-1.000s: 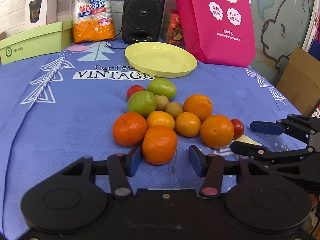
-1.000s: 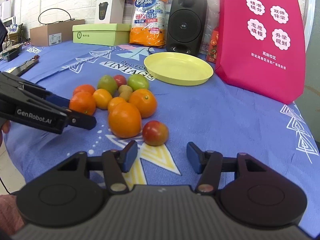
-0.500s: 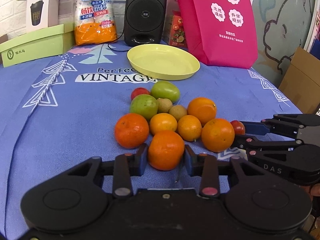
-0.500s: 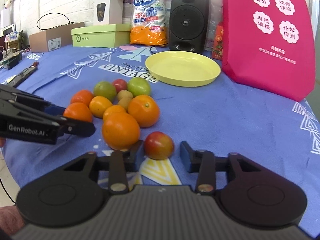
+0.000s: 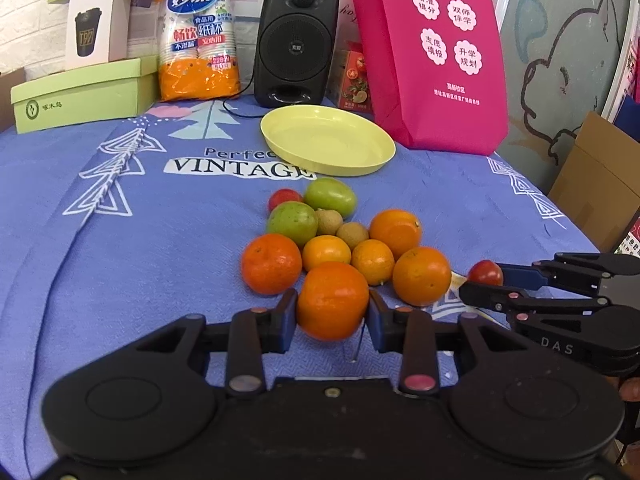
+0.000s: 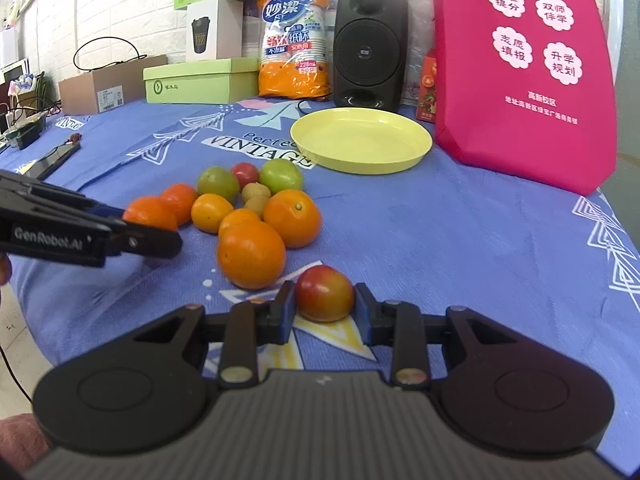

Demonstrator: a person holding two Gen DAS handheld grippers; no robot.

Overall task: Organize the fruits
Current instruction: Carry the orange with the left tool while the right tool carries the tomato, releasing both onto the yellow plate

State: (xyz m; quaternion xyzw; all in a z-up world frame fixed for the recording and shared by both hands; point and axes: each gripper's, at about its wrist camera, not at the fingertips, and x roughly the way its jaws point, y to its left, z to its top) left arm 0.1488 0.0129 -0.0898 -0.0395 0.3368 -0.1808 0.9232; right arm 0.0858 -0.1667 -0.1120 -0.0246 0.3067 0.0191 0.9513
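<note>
closest to me, my left gripper (image 5: 332, 316) has its blue pads pressed against both sides of a big orange (image 5: 332, 300) at the front of the fruit pile; its jaws have just been closing onto it. my right gripper (image 6: 325, 312) is clenched the same way on a small red-green tomato (image 6: 325, 294), which sits on the blue tablecloth (image 6: 460, 232) just beside another large orange (image 6: 251, 254); those jaws also just drew in around it. past the held orange i see the rest of the pile touching one another: more oranges, two small brown fruits (image 5: 340, 228), two green fruits (image 5: 312, 210) and a second red tomato (image 5: 285, 199). farther back lies the yellow plate (image 5: 280, 136), apart from the pile. behind it stand a black speaker (image 5: 294, 44), a pink bag (image 5: 432, 56) and a pack of paper cups (image 5: 198, 36).
</note>
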